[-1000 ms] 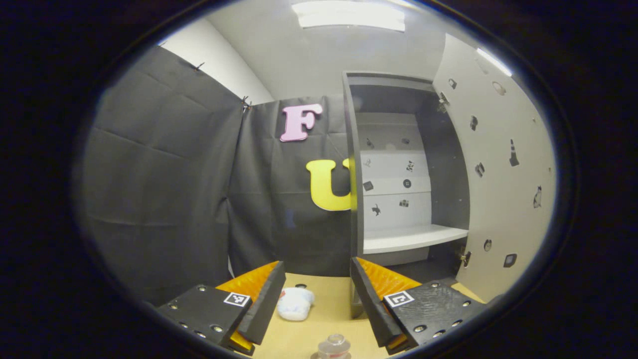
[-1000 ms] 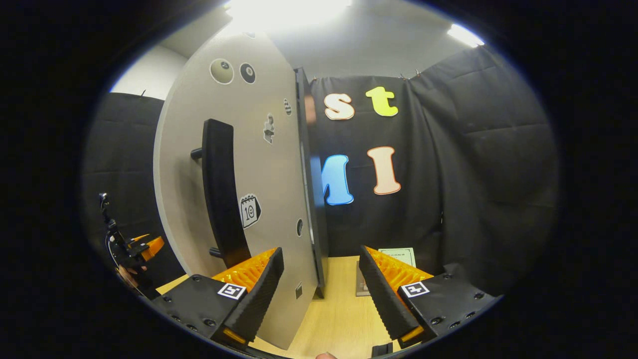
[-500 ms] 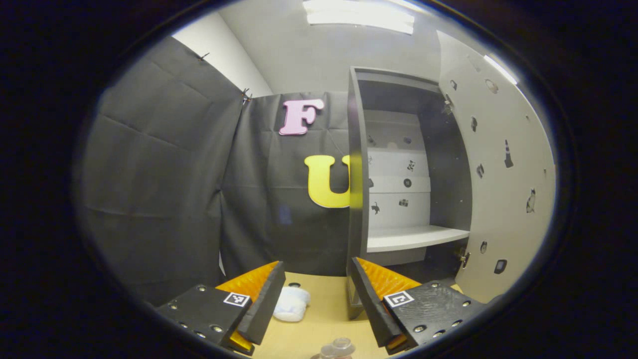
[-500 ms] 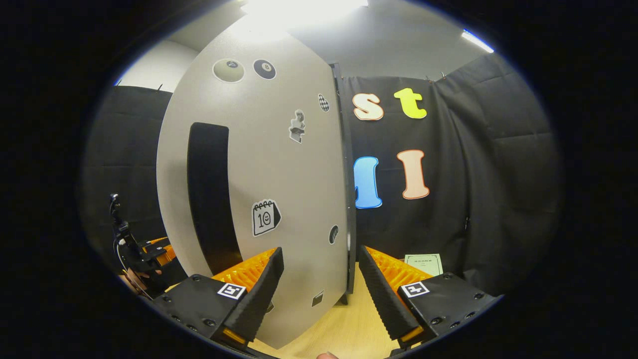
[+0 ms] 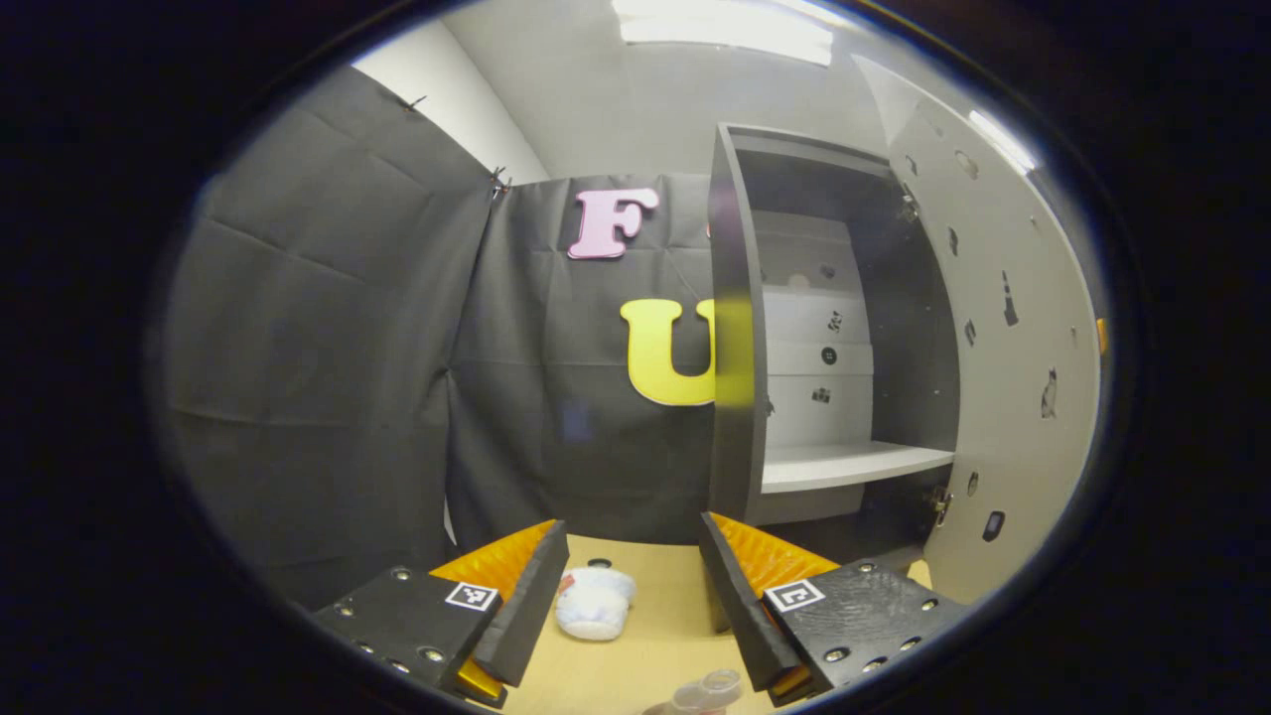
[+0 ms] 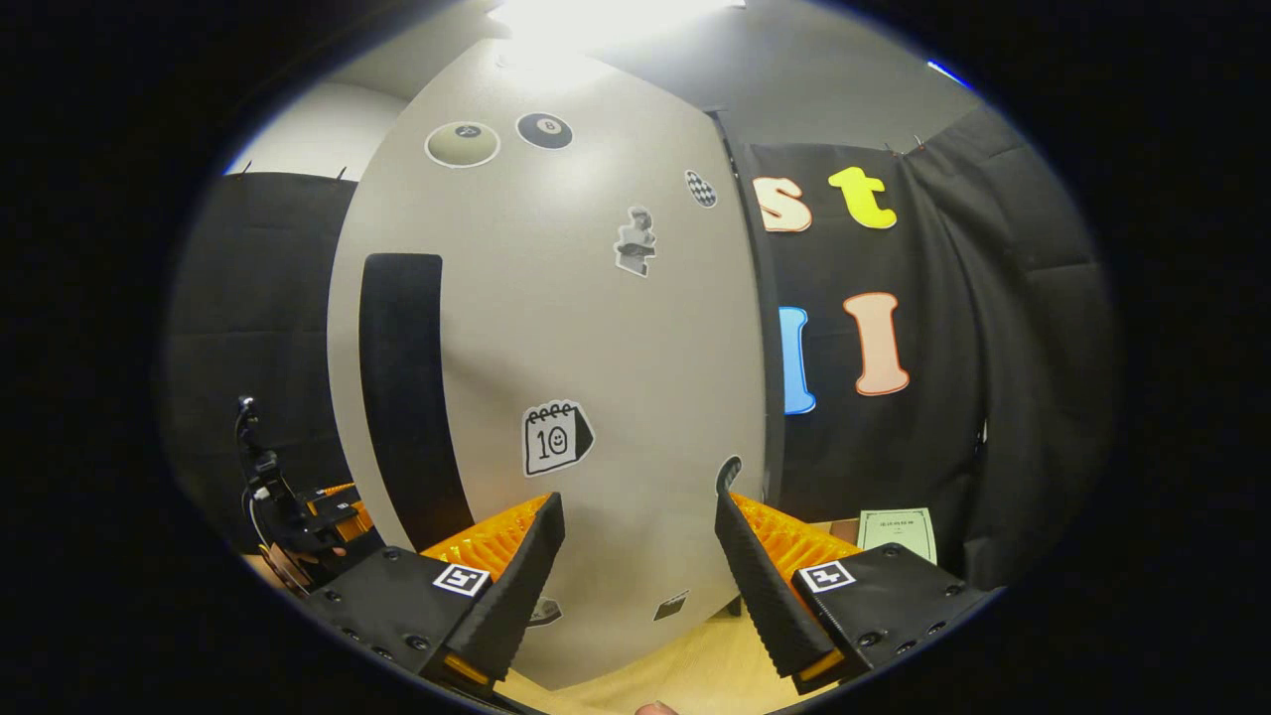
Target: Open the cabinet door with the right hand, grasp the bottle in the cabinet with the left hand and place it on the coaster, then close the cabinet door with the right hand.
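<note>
The grey cabinet (image 5: 740,328) stands open, with a bare white shelf (image 5: 854,465) inside and its door (image 5: 1003,367) swung out to the right. At the bottom edge of the left gripper view, the top of a clear bottle (image 5: 707,688) stands on the wooden table (image 5: 645,645), just below my open left gripper (image 5: 631,606). In the right gripper view the door's outer face (image 6: 596,328) with its tall black handle (image 6: 402,382) stands close ahead. My right gripper (image 6: 640,586) is open right in front of it; I cannot tell whether it touches.
A crumpled white lump (image 5: 593,603) lies on the table between the left gripper's fingers, farther off. A pale card (image 6: 897,531) leans at the wall to the right of the door. The left gripper and the hand holding it (image 6: 298,516) show left of the door.
The door has swung so its outer face turns squarely towards the right gripper. In the left gripper view the door has narrowed the cabinet opening and the bottle top has drifted right.
</note>
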Available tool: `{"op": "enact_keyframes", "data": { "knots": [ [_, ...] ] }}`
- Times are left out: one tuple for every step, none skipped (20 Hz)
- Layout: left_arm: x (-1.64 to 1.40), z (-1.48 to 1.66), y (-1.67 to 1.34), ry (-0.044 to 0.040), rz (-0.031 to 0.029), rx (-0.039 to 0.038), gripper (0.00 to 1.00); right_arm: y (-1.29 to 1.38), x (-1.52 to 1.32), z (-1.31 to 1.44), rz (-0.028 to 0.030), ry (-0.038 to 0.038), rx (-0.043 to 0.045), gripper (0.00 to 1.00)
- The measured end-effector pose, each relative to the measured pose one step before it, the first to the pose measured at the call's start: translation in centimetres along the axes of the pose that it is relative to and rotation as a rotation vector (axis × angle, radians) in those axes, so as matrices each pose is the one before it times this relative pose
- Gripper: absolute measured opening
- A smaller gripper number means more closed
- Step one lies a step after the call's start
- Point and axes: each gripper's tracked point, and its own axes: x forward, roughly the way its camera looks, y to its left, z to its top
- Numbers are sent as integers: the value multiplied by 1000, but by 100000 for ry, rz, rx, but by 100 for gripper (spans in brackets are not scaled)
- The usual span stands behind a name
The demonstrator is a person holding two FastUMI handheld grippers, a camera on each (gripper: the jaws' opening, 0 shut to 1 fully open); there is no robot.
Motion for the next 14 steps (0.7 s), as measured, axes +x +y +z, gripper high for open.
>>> {"op": "enact_keyframes", "data": {
  "knots": [
    [-95,52,381,221,-22,119,80,186,424,-104,-693,174,-1284,98],
    [-101,-93,245,42,28,215,80,231,518,-148,-749,58,-958,98],
    [68,-73,357,206,10,261,80,187,507,-65,-444,-60,-358,97],
    [56,-123,580,201,208,276,80,15,777,-17,-228,-78,352,97],
    [-23,-67,528,345,229,258,80,84,735,-18,80,-33,761,97],
    [-19,-288,615,516,454,356,82,-157,675,-108,-550,75,491,98],
    [2,-221,668,507,741,335,82,157,476,40,172,-140,869,98],
    [120,-366,752,574,654,78,82,339,413,-138,221,135,1344,97],
    [157,-228,658,599,598,-77,82,391,475,-38,157,-96,1262,97],
    [94,-338,661,545,699,-126,82,135,500,-29,-1139,-146,1019,97],
    [10,-69,636,279,669,-151,82,-142,423,35,-2107,-538,1,97],
    [114,-13,629,249,752,-64,80,-265,559,215,-3036,-1097,-647,97],
    [21,-207,530,236,640,40,80,-264,498,278,-2882,-1236,-1064,97],
    [70,-108,596,385,603,162,80,0,731,-14,-2197,-623,-1004,97]
  ]
}}
